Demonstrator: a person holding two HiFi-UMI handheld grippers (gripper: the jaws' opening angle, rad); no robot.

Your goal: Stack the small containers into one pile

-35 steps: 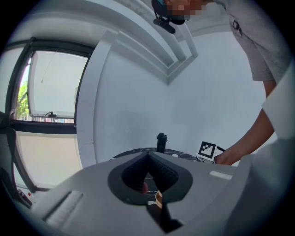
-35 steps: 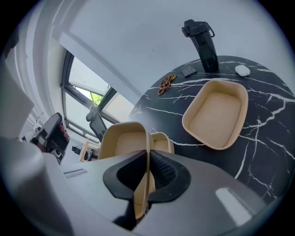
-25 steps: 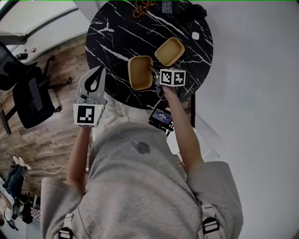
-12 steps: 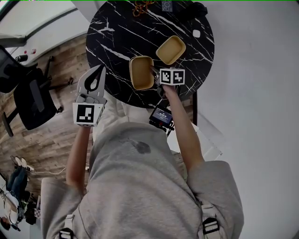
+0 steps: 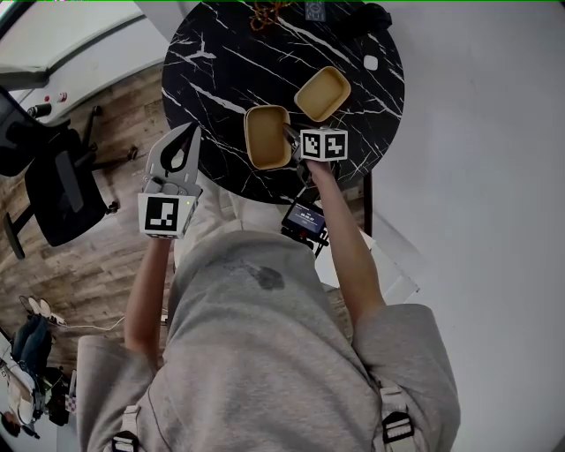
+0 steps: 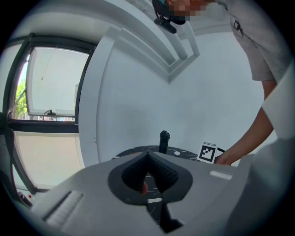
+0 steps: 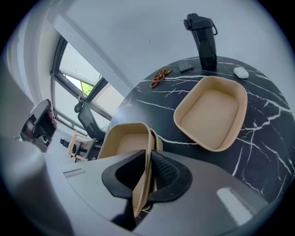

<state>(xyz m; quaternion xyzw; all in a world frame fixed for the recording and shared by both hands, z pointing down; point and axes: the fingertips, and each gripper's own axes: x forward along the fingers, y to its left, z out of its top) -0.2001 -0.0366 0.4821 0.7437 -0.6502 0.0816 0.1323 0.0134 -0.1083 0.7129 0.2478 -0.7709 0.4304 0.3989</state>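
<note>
Two beige containers sit on the round black marble table point(image 5: 221, 71). The near container point(image 5: 265, 137) point(image 7: 126, 143) rests at the table's front, and a second rim shows nested just inside its right wall. My right gripper point(image 5: 288, 134) point(image 7: 147, 154) straddles that wall; its jaws have just been opening and now stand slightly open, the wall still between the pads. The other container point(image 5: 321, 94) point(image 7: 212, 113) lies apart, further back and to the right. My left gripper point(image 5: 187, 137) point(image 6: 148, 156) is shut and holds nothing, off the table's left edge.
At the table's far edge stand a black bottle point(image 7: 203, 41) point(image 6: 163, 141), a small white object point(image 5: 371, 64) point(image 7: 240, 72), an orange tangle point(image 5: 269, 13) point(image 7: 160, 77) and a dark flat device point(image 7: 185, 66). An office chair point(image 5: 53, 177) stands on the wooden floor to the left.
</note>
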